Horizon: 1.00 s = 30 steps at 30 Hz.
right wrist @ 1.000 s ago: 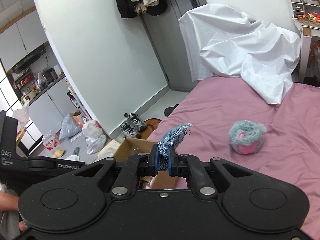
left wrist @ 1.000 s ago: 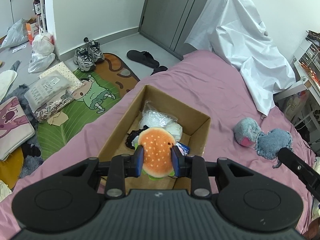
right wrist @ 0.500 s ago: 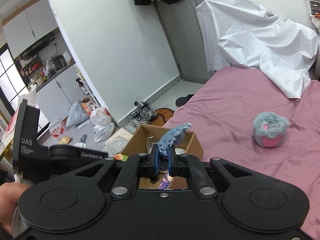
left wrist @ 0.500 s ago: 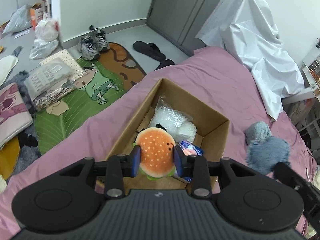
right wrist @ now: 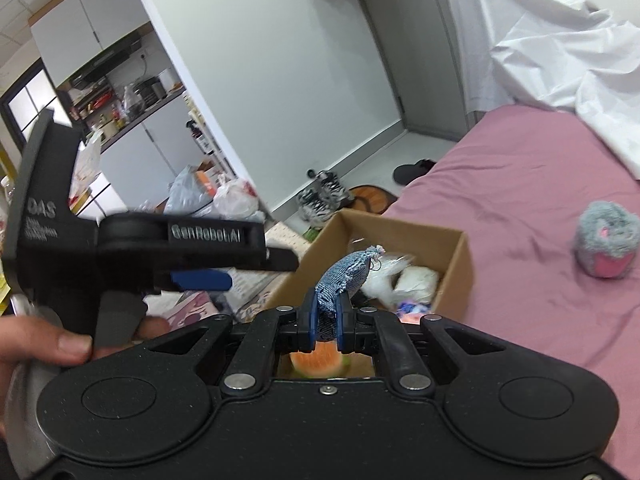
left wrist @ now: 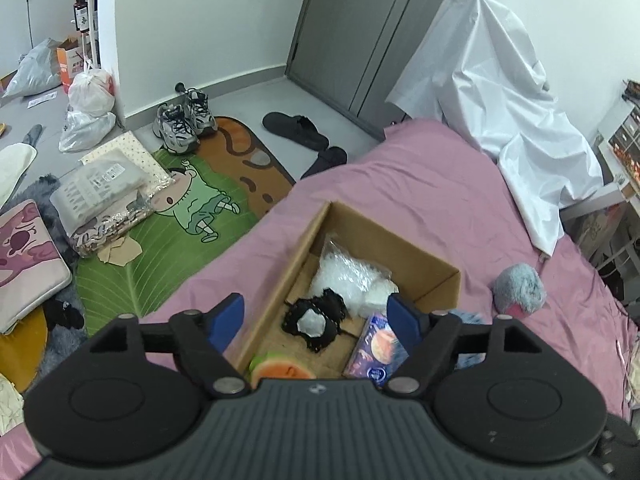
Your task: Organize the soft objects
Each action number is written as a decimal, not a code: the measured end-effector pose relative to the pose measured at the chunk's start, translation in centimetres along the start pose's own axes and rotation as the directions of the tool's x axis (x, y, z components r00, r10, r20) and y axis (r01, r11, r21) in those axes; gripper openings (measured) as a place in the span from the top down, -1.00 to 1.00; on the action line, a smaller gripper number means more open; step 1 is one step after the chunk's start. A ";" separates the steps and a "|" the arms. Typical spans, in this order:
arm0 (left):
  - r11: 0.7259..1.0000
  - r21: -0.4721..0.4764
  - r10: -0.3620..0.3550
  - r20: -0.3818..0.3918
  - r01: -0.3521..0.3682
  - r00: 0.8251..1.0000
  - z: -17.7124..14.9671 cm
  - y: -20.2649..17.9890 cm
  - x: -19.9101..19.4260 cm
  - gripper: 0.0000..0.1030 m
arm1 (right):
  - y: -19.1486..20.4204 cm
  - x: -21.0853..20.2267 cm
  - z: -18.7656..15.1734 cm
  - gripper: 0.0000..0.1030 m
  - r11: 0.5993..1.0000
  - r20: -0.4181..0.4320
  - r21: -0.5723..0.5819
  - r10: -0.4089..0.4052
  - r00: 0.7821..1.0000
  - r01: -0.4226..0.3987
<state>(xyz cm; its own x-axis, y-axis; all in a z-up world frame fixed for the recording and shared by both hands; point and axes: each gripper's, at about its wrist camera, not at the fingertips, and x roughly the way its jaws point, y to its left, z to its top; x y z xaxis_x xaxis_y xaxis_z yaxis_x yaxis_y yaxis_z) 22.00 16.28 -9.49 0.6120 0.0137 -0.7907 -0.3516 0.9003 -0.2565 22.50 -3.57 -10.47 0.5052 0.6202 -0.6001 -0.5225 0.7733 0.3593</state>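
Observation:
My left gripper [left wrist: 318,318] is open and empty above the near end of the cardboard box [left wrist: 434,264] on the pink bed. The burger plush [left wrist: 280,368] lies in the box's near corner, below the jaws; it also shows in the right wrist view [right wrist: 318,358]. My right gripper [right wrist: 324,320] is shut on a blue denim plush [right wrist: 344,274] and holds it above the box [right wrist: 460,264]. A grey and pink fuzzy plush [left wrist: 520,290] lies on the bed right of the box, also in the right wrist view [right wrist: 606,246].
The box holds a clear plastic bag [left wrist: 348,276], a black lace item [left wrist: 318,322] and a tissue pack [left wrist: 376,354]. A white sheet [left wrist: 504,100] covers something at the bed's far end. Shoes [left wrist: 184,120], bags and a green mat [left wrist: 160,232] lie on the floor to the left.
My left gripper has opened and let go of the burger plush, which now lies in the box. My right gripper with the denim plush has moved closer over the box.

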 end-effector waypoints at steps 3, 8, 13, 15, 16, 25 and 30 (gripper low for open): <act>1.000 -0.005 0.011 -0.005 -0.011 1.000 0.2 0.6 0.0 -0.54 | 0.8 0.6 -0.1 0.76 1.000 0.003 -0.007 0.024 1.000 -0.024; 1.000 -0.016 0.005 -0.026 -0.005 1.000 0.2 1.4 -0.1 -0.57 | 1.5 1.4 -0.1 -0.16 0.999 0.016 -0.036 -0.001 1.000 0.001; 1.000 -0.005 0.022 -0.026 -0.022 0.999 -0.1 1.4 -0.6 -0.70 | 0.5 0.6 -0.1 -0.40 0.999 0.012 0.008 -0.049 0.999 0.049; 1.000 0.000 0.022 -0.033 -0.022 0.999 -0.2 1.2 -0.7 -0.71 | 0.3 0.2 0.0 -0.43 0.997 0.012 0.009 -0.072 0.997 0.072; 1.000 0.004 0.022 -0.036 -0.022 0.999 -0.2 1.0 -0.8 -0.71 | 0.1 0.0 0.0 -0.47 0.997 0.011 0.010 -0.079 0.997 0.079; 0.999 0.032 0.008 -0.041 -0.006 0.999 -0.4 -1.0 -1.6 -0.85 | -1.4 -2.8 1.1 -0.87 0.988 0.044 -0.006 -0.152 0.987 0.152; 1.000 0.023 -0.008 -0.003 0.008 1.000 -0.4 -2.2 -2.4 -0.99 | -2.3 -4.3 1.5 -1.00 0.982 0.068 -0.012 -0.186 0.980 0.187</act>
<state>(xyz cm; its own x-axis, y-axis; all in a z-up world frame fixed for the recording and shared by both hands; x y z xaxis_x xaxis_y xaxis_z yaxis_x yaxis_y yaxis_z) 21.01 14.09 -7.23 0.6132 0.0051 -0.7899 -0.3298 0.9103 -0.2501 22.58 -7.83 -7.60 0.6392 0.4729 -0.6064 -0.4268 0.8741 0.2319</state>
